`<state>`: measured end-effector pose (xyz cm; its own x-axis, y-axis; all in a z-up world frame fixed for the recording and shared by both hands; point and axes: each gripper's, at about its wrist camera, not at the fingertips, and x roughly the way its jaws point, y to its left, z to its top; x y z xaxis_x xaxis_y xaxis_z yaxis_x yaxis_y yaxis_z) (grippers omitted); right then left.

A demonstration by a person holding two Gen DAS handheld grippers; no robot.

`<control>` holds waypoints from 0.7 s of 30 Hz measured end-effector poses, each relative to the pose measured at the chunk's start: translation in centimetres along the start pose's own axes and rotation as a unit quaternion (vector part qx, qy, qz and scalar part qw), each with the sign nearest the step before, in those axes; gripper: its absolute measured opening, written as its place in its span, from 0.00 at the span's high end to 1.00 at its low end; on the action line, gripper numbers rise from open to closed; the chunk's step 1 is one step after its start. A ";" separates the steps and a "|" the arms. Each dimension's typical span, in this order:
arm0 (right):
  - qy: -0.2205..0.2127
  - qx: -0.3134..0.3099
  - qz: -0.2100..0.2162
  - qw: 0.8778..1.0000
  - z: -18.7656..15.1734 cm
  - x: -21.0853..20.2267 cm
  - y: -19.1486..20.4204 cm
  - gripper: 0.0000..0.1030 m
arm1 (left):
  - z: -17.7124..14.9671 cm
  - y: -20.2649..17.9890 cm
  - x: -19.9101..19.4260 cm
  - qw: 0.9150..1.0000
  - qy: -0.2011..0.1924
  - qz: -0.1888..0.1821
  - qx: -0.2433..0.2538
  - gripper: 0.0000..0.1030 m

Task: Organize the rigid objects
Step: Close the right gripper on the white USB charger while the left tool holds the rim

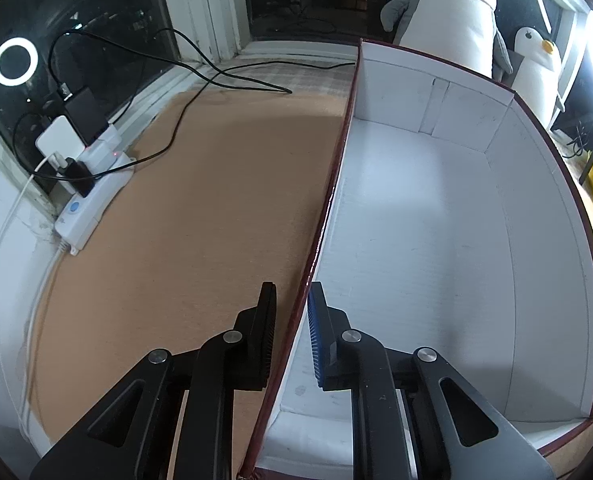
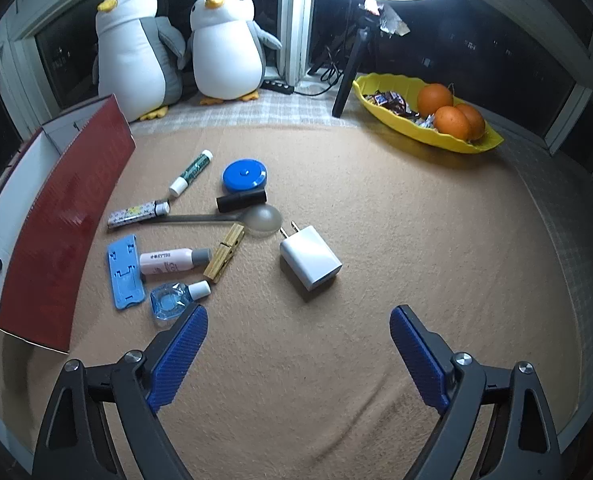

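left claw (image 1: 290, 332): pinched on the near wall of the red box (image 1: 328, 200), one finger outside, one inside; the white interior shows nothing in this view
right claw (image 2: 298, 354): wide open, holding nothing, poised over the tan surface (image 2: 416, 240)
nearest item: white charger (image 2: 310, 258), just ahead of the right claw, slightly left of centre
charger axis: prongs point away and up-left, so the body lies diagonal to the finger gap
other items: clothespin (image 2: 224, 252), eye-drop bottle (image 2: 176, 300), blue stand (image 2: 123, 270) further left, beside the box
nearer hand: right
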<state>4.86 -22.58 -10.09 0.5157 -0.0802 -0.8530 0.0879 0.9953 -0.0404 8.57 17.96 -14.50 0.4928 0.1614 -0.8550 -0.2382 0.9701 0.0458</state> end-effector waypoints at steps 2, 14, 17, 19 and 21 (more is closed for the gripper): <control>0.008 -0.003 -0.002 1.000 0.0 0.5 0.1 0.16 | 0.0 0.1 -0.1 1.000 -0.002 -0.003 -0.002 0.87; 0.029 -0.022 -0.007 0.999 0.7 2.2 1.3 0.16 | 0.0 0.2 -1.9 1.000 -0.020 -0.005 -0.008 0.89; 0.033 -0.025 -0.005 0.999 0.8 2.6 1.5 0.17 | -0.2 0.3 -2.1 1.000 -0.020 -0.007 -0.009 0.90; 0.036 -0.027 -0.005 0.999 0.8 2.8 1.6 0.17 | -0.3 0.3 -2.1 1.000 -0.021 -0.005 -0.008 0.90; 0.037 -0.028 -0.004 0.999 0.8 3.0 1.6 0.18 | -0.2 0.3 -2.1 1.000 -0.022 -0.004 -0.008 0.90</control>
<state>7.21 -21.24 -12.26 0.4502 -0.0861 -0.8888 0.0435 0.9963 -0.0744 7.30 17.84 -12.84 0.5312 0.1618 -0.8317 -0.2475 0.9684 0.0303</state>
